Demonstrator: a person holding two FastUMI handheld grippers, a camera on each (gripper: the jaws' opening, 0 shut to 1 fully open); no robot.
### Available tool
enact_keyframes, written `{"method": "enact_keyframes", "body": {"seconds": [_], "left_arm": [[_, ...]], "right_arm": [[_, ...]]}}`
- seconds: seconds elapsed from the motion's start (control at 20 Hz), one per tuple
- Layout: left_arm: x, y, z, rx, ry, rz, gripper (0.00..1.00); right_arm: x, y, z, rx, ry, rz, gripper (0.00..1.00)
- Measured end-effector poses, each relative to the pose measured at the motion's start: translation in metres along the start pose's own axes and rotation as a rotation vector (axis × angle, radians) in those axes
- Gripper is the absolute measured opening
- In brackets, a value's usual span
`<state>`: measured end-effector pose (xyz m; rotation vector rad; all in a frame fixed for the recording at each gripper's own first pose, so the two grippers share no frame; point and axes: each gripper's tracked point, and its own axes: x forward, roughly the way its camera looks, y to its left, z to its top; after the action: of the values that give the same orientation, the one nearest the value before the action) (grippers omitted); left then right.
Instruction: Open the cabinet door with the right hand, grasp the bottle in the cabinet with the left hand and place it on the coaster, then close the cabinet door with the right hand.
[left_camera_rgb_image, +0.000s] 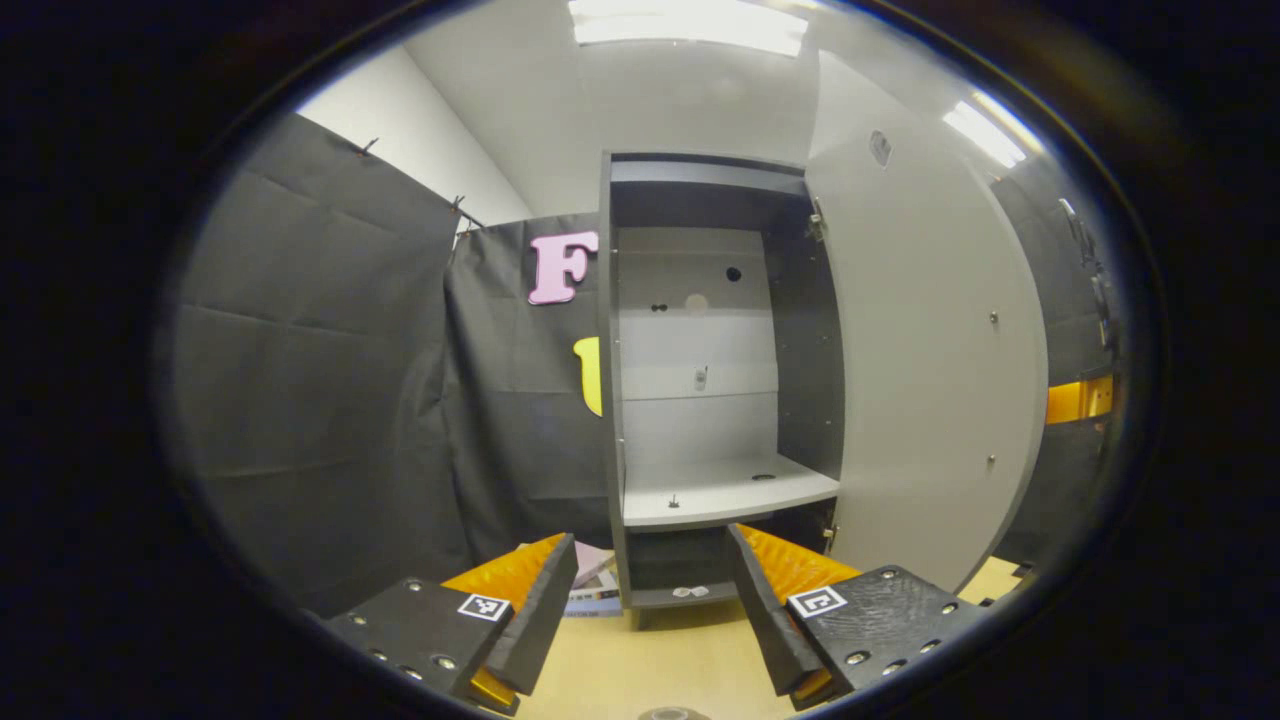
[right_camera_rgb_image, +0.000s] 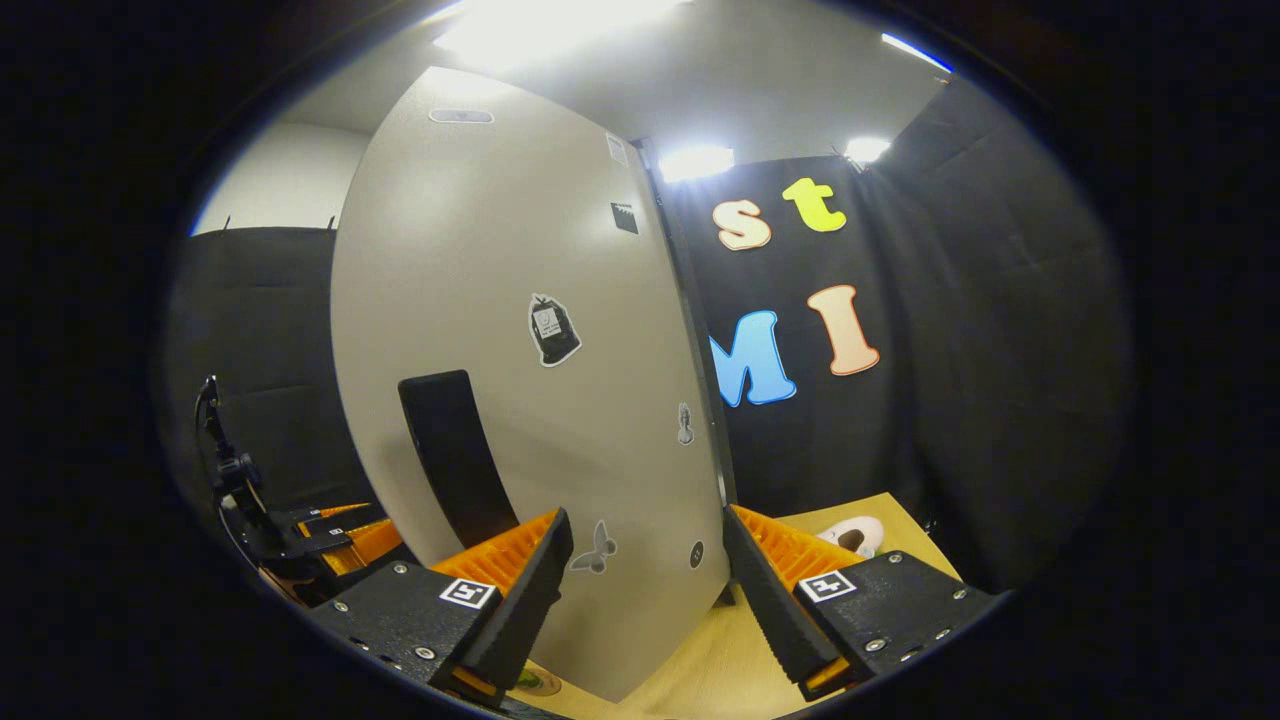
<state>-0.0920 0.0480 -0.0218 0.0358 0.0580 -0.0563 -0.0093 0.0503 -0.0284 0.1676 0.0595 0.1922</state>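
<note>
Grey cabinet door (right_camera_rgb_image: 520, 330) is seen swung open, its shelf (left_camera_rgb_image: 725, 490) bare of any bottle. Both the left hand-held gripper (left_camera_rgb_image: 652, 580) and the right hand-held gripper (right_camera_rgb_image: 648, 560) are held open and empty; closing the door is judged next, the right one to be pressed against the door's face.

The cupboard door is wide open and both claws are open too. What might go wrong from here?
The door stands wide open and the left gripper faces the cabinet from the front; swung shut, the door might strike it. The right gripper is open, off the handle, so a push on the smooth door may slip.
</note>
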Motion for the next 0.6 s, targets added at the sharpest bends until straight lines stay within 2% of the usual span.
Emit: {"method": "enact_keyframes", "body": {"seconds": [0.6], "left_arm": [[0.014, 0.037, -0.007, -0.005, 0.001, 0.011, 0.85]], "right_arm": [[0.033, 0.045, -0.007, -0.008, -0.014, 0.044, 0.94]]}}
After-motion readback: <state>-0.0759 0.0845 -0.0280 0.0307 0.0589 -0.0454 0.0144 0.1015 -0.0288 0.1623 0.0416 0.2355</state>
